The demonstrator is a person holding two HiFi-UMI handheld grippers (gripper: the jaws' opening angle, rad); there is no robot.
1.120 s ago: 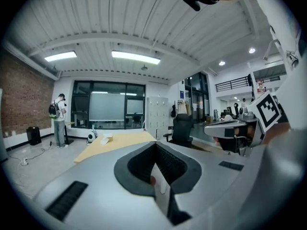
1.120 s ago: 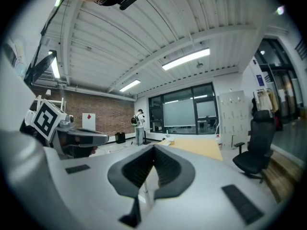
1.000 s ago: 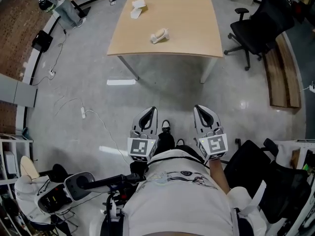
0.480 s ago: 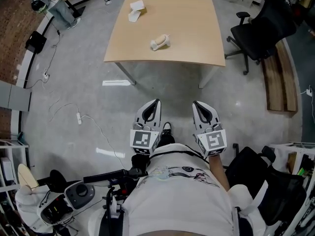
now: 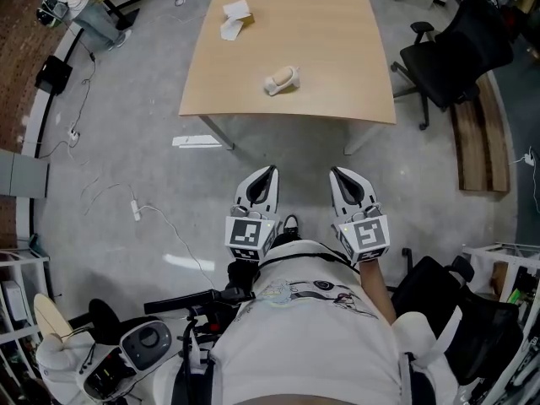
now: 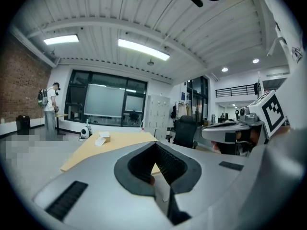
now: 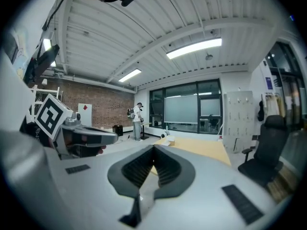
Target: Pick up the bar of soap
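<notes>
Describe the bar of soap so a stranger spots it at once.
Look at the light wooden table beside the black office chair. The bar of soap lies near its middle, towards the near edge. It is a rounded beige lump, unlike the white box at the far left corner.

Table (image 5: pixel 337 66) matt pale wood; floor (image 5: pixel 118 125) smooth, slight sheen; left tool (image 5: pixel 269 172) matt grey plastic.

No words or numbers are legible; the left tool (image 5: pixel 269 170) and right tool (image 5: pixel 335 172) carry only coded square markers.
</notes>
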